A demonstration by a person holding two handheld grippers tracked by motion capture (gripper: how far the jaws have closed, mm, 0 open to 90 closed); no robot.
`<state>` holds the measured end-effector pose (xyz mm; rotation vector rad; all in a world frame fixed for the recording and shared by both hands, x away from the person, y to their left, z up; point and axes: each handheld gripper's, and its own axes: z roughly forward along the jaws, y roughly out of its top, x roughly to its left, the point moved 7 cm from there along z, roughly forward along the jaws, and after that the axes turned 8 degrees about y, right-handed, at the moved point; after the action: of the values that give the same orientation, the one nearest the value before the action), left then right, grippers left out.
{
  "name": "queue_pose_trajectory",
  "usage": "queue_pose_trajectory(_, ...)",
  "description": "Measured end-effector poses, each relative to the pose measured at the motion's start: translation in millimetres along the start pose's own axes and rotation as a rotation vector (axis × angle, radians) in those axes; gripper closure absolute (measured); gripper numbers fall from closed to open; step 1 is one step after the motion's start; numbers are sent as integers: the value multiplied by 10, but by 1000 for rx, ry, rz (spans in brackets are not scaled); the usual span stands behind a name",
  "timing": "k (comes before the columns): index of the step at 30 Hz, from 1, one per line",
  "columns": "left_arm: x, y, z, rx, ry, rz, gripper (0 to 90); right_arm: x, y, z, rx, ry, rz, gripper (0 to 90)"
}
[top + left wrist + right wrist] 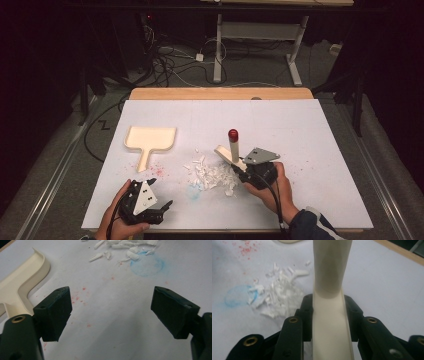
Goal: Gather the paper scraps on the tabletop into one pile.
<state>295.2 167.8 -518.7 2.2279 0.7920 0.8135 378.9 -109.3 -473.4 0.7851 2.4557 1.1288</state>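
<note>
Right tool (239,166) clamps the cream brush (231,150) beside the white scraps (212,175), gathered mid-tabletop (300,130) but not swept up. Left tool (159,197) rests open; the dustpan (150,138) lies apart, apparently empty.

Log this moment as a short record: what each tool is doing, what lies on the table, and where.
right tool: shut on brush, at the right edge of the scraps
left tool: open, holding nothing, low over the table
scraps: white pile at centre, near a blue smudge
dustpan: cream, left of the pile, untouched
</note>
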Motion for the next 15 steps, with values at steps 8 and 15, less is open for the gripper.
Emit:
queue_pose_trajectory(8,1,8,50,19,-3,5,162,94,215,198,-46,13,8,683)
queue_pose_trajectory(15,-4,18,59,22,-1,16,162,6,272,62,-103,17,11,682)
